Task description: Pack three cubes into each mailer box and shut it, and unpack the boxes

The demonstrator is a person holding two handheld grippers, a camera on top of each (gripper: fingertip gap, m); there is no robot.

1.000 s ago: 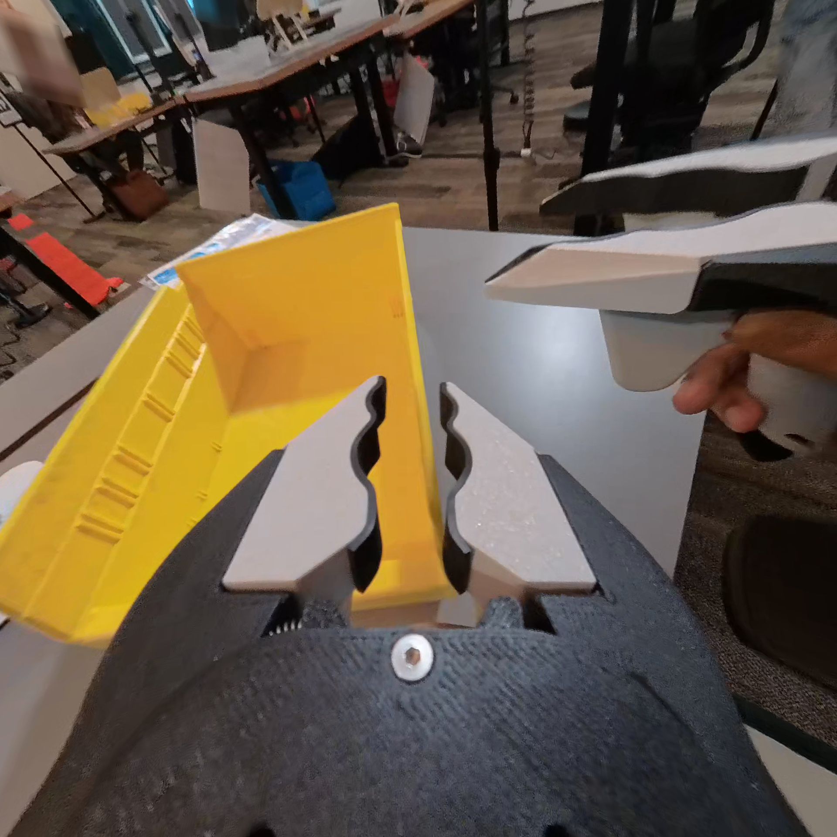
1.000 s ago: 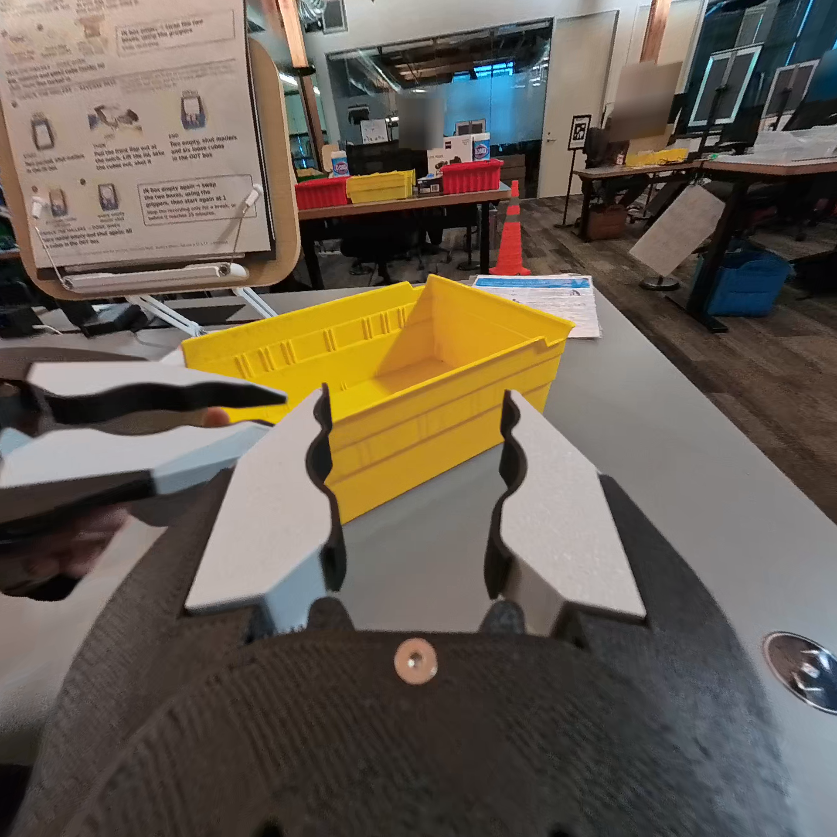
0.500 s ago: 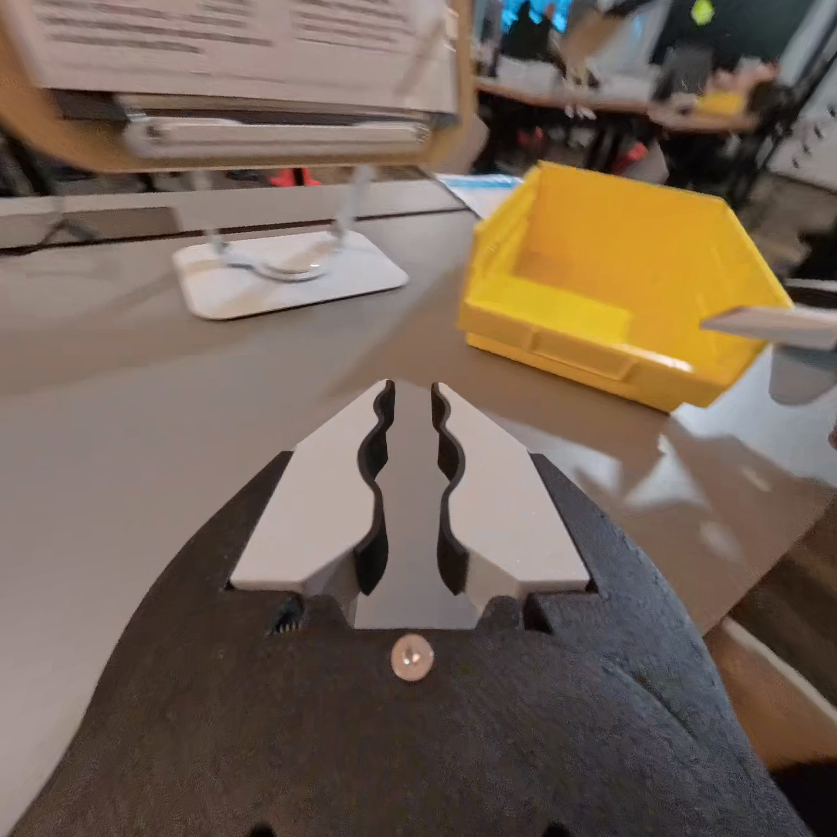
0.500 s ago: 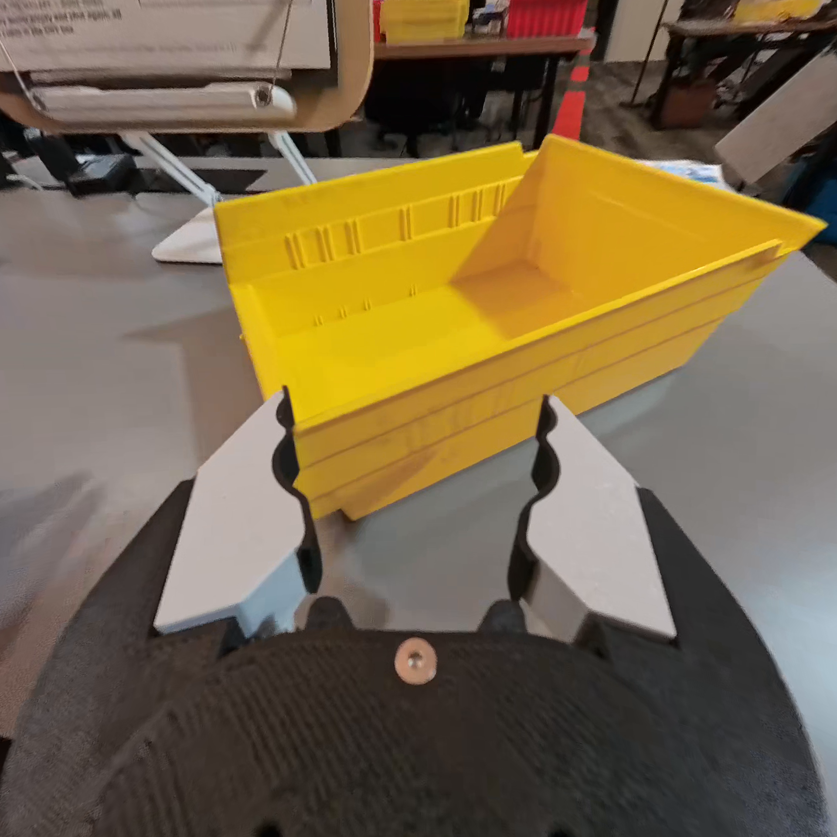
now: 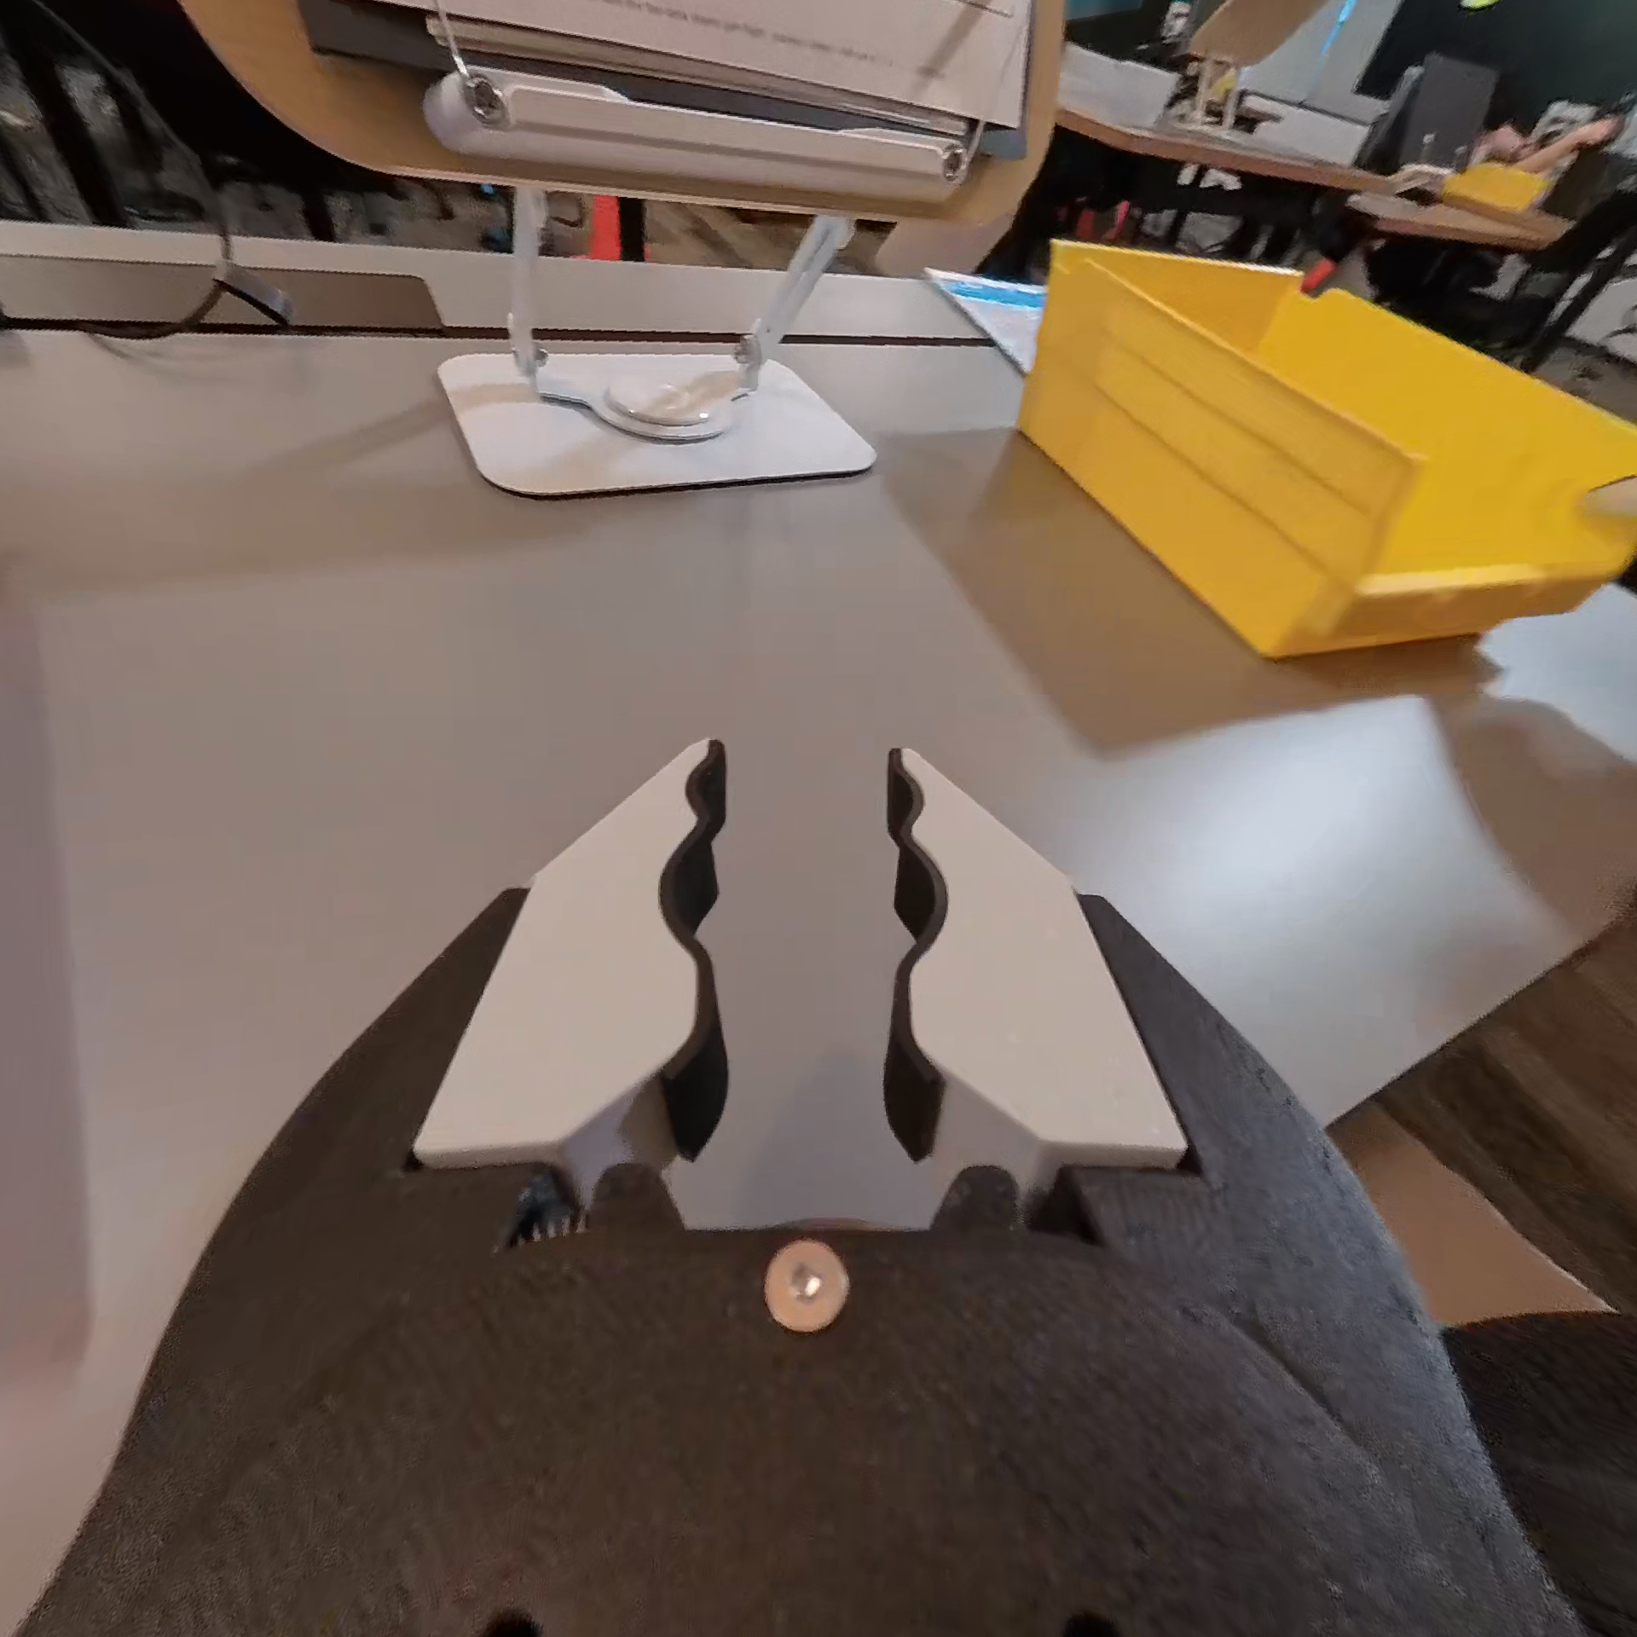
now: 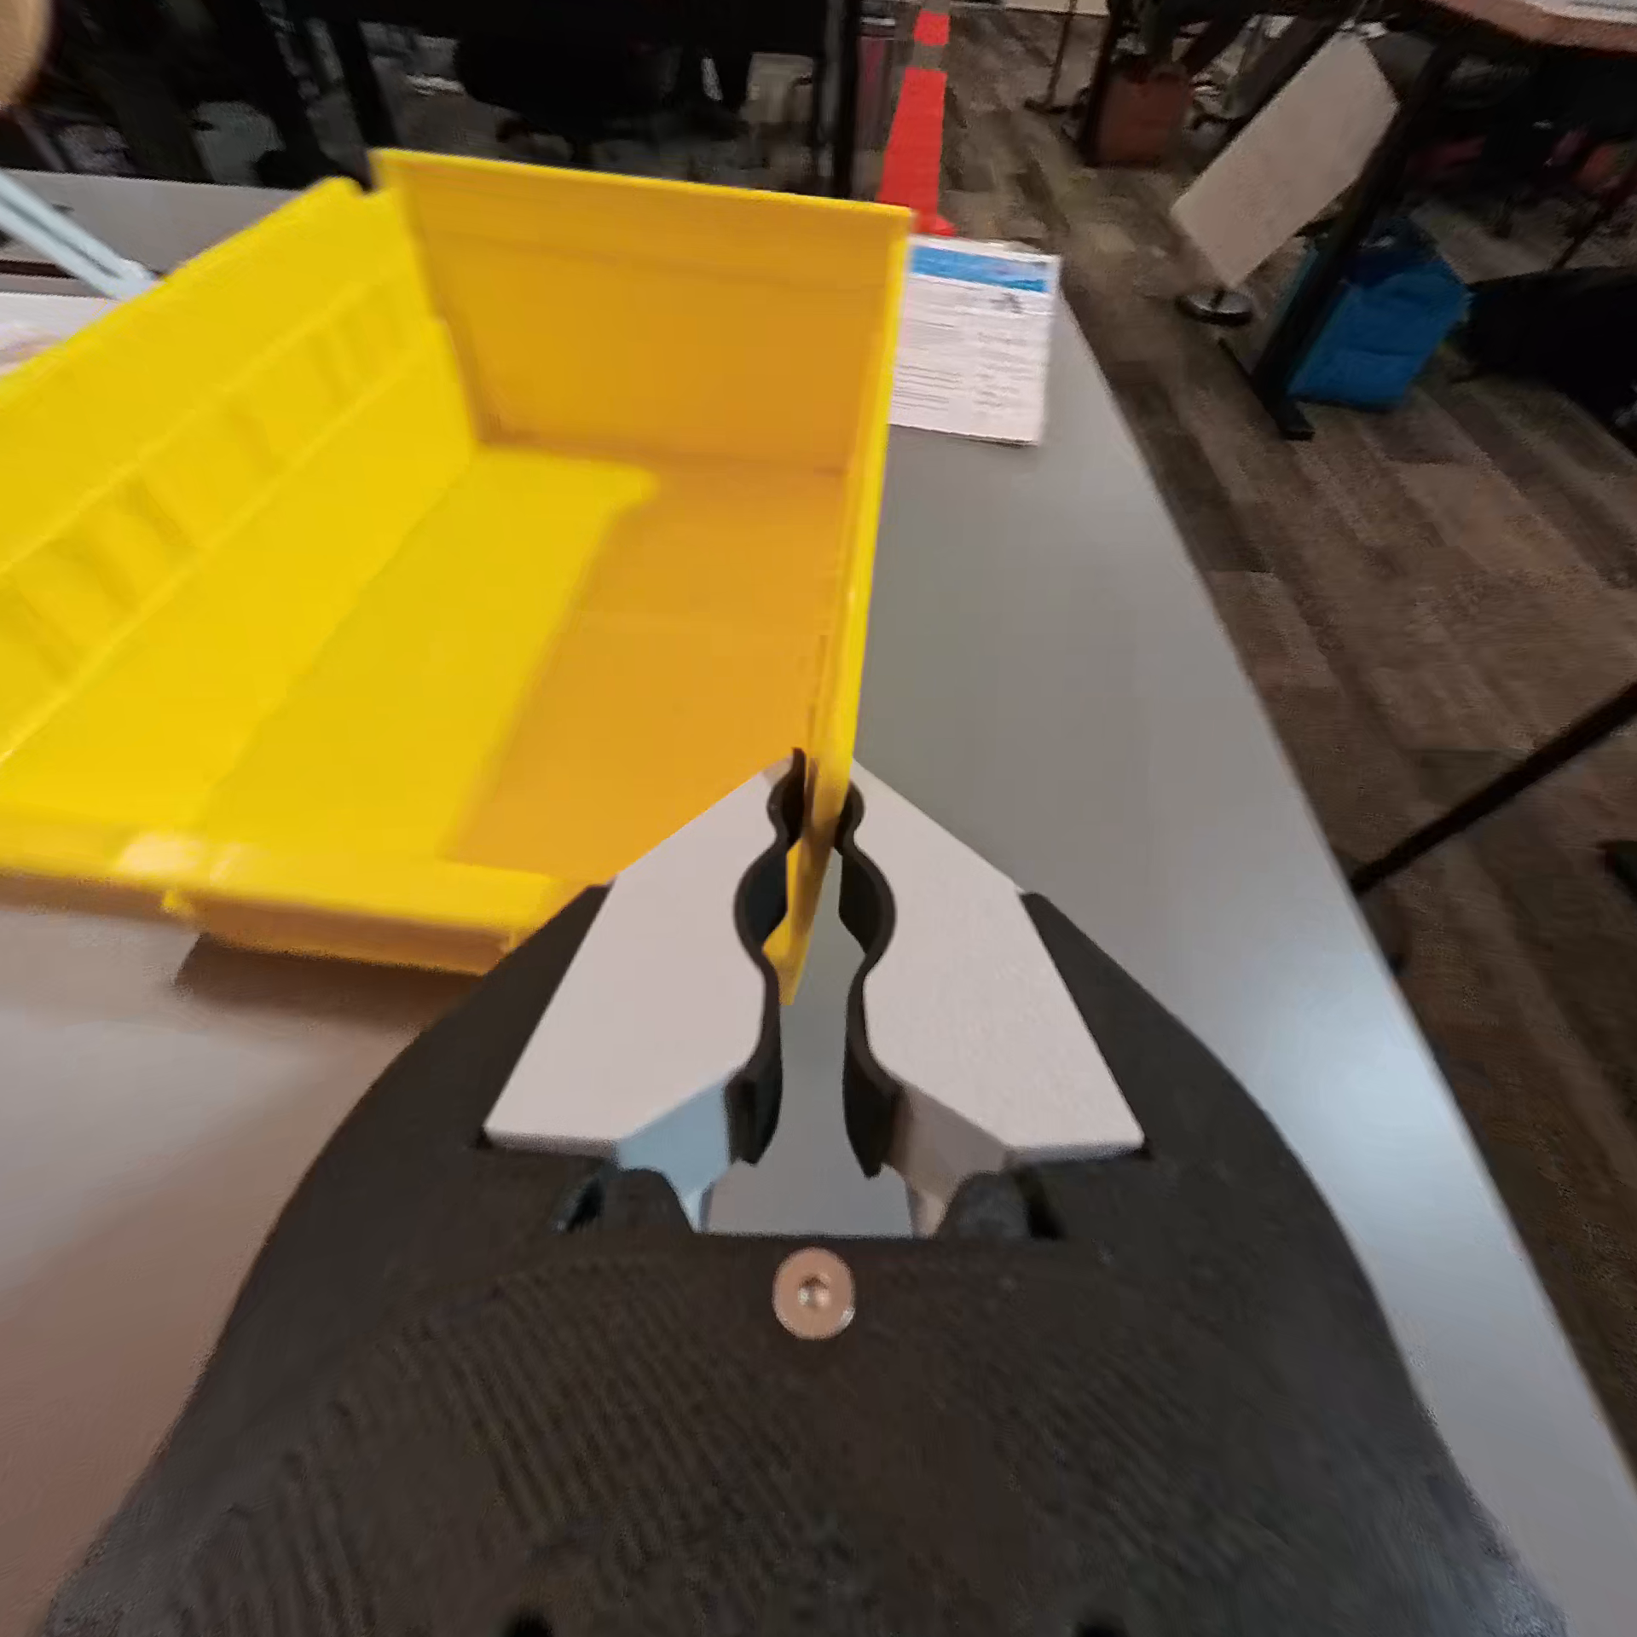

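Observation:
An empty yellow bin [image 6: 655,310] sits on the grey table [image 6: 1063,709]. My right gripper [image 6: 822,779] is shut on the near end of the bin's right side wall, with the wall's edge pinched between the fingertips. In the left wrist view the bin [image 5: 1240,461] stands at the right. My left gripper [image 5: 806,753] is open and empty, low over bare table [image 5: 354,709], well left of the bin. No mailer box or cube is in view.
A document stand with a white base plate [image 5: 655,425] stands at the back of the table. A printed sheet [image 6: 974,345] lies beyond the bin. The table's right edge runs close by. An orange cone [image 6: 917,133] and a blue crate [image 6: 1373,328] are on the floor. Some 50 cm of space lies between my two pairs of fingers. The white base plate [image 5: 655,425] lies around 30 cm away from my left fingertips.
My right gripper moved to the bin's right wall and shut on it. My left gripper swung away from the bin toward the stand and its jaws widened.

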